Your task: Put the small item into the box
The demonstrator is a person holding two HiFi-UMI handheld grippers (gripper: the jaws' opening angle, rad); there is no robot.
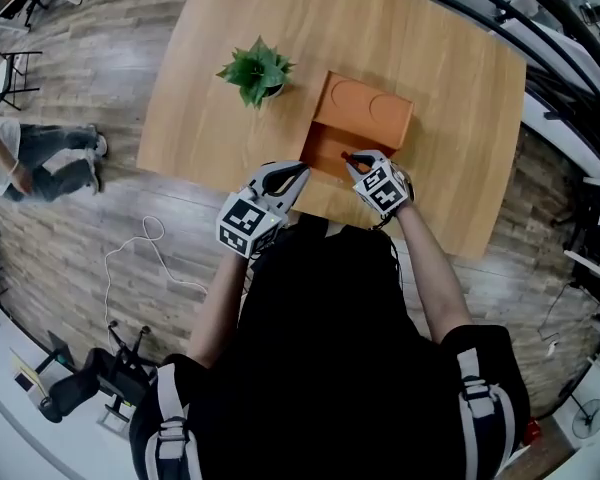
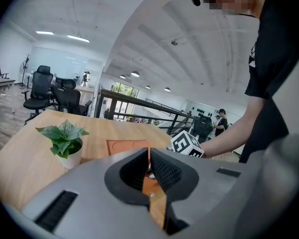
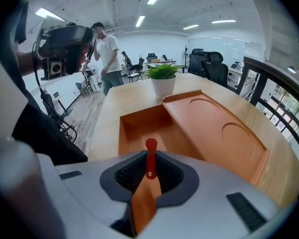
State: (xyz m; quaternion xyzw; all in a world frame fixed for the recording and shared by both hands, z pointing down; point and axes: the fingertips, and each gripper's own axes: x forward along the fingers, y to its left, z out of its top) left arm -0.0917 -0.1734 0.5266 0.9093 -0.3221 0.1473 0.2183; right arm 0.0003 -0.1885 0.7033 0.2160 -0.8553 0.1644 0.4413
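The orange box [image 1: 332, 148] lies open on the wooden table [image 1: 210, 78], near the front edge, with its lid [image 1: 365, 110] folded back beyond it. My right gripper [image 1: 352, 160] is at the box's near rim, shut on a small red item [image 3: 150, 158] with a round head. The item sticks out past the jaws over the open compartment [image 3: 139, 126], and the lid [image 3: 217, 128] with two round recesses lies to the right. My left gripper [image 1: 298, 173] hovers just left of the box with its jaws together and nothing between them [image 2: 149, 171].
A small potted plant [image 1: 257, 71] stands on the table left of the lid. The table's front edge [image 1: 230, 183] runs right below both grippers. A person [image 1: 40, 158] stands on the floor at the far left, and a black railing [image 1: 570, 78] lines the right side.
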